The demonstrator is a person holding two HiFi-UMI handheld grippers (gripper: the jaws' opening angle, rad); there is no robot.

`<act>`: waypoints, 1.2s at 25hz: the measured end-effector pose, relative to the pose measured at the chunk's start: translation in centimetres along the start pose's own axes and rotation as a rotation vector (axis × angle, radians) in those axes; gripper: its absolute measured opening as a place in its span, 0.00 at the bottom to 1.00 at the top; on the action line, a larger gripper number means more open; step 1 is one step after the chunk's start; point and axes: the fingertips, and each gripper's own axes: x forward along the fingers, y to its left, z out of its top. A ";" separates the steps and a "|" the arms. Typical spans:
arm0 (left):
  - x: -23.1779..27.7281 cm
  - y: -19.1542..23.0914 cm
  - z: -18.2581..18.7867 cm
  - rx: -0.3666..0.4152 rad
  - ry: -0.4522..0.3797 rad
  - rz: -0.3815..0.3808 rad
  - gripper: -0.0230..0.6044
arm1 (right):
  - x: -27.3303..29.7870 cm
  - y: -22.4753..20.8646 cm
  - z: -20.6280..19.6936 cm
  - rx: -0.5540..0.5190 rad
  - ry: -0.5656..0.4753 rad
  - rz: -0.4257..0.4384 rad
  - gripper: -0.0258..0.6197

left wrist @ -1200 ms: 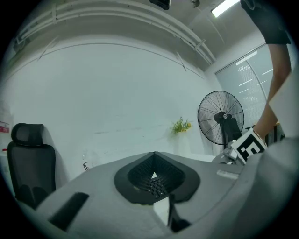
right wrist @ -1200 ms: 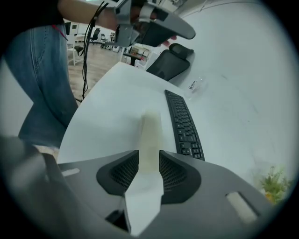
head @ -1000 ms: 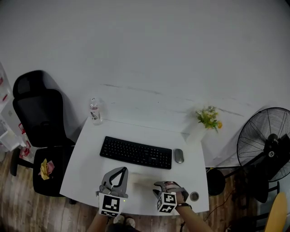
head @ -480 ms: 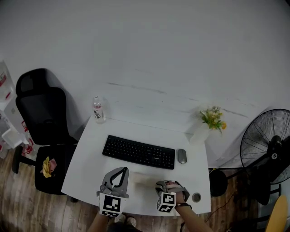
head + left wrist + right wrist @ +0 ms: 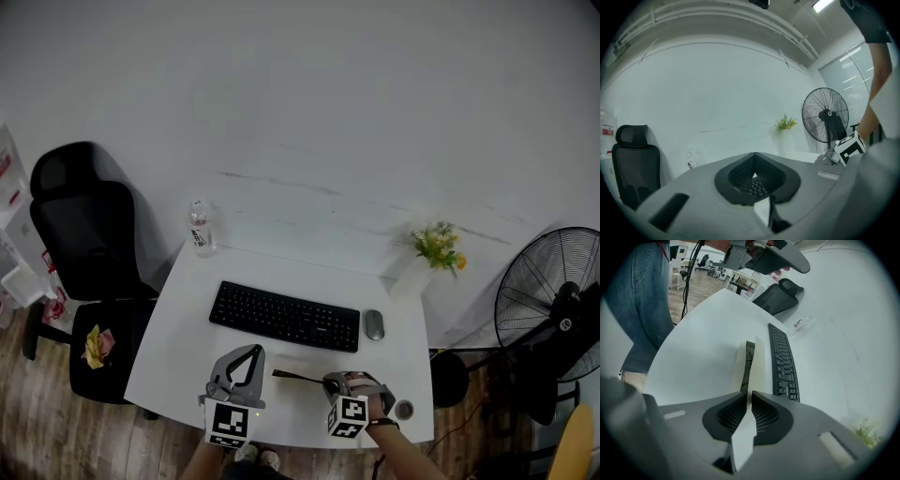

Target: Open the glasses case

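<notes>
The pale glasses case (image 5: 294, 367) lies near the white desk's (image 5: 173, 352) front edge, between my two grippers. A dark slit shows along it, so its lid stands slightly raised. In the right gripper view the case (image 5: 759, 363) runs straight ahead from the jaws, with the dark gap between lid and base. My right gripper (image 5: 328, 382) (image 5: 746, 394) is closing, and its pads pinch the lid's near edge. My left gripper (image 5: 254, 352) (image 5: 754, 155) hovers level to the left of the case, shut with nothing in it.
Behind the case are a black keyboard (image 5: 284, 317) and a mouse (image 5: 374, 325). A water bottle (image 5: 198, 230) stands back left, a vase of flowers (image 5: 431, 248) back right, and a small round object (image 5: 403, 409) front right. A black chair (image 5: 84, 244) and a fan (image 5: 553, 300) flank the desk.
The right gripper's jaws have closed at the case's right end. A dark gap now shows along the case, which earlier looked shut. The left gripper stayed where it was.
</notes>
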 end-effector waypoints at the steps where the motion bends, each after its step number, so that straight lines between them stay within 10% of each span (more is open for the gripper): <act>1: 0.1 0.0 0.0 0.001 0.001 0.000 0.05 | 0.0 -0.4 0.0 0.007 -0.002 -0.006 0.10; 30: -0.3 1.9 -1.4 0.010 0.041 0.031 0.05 | 3.0 -7.2 -1.5 0.136 -0.002 -0.009 0.09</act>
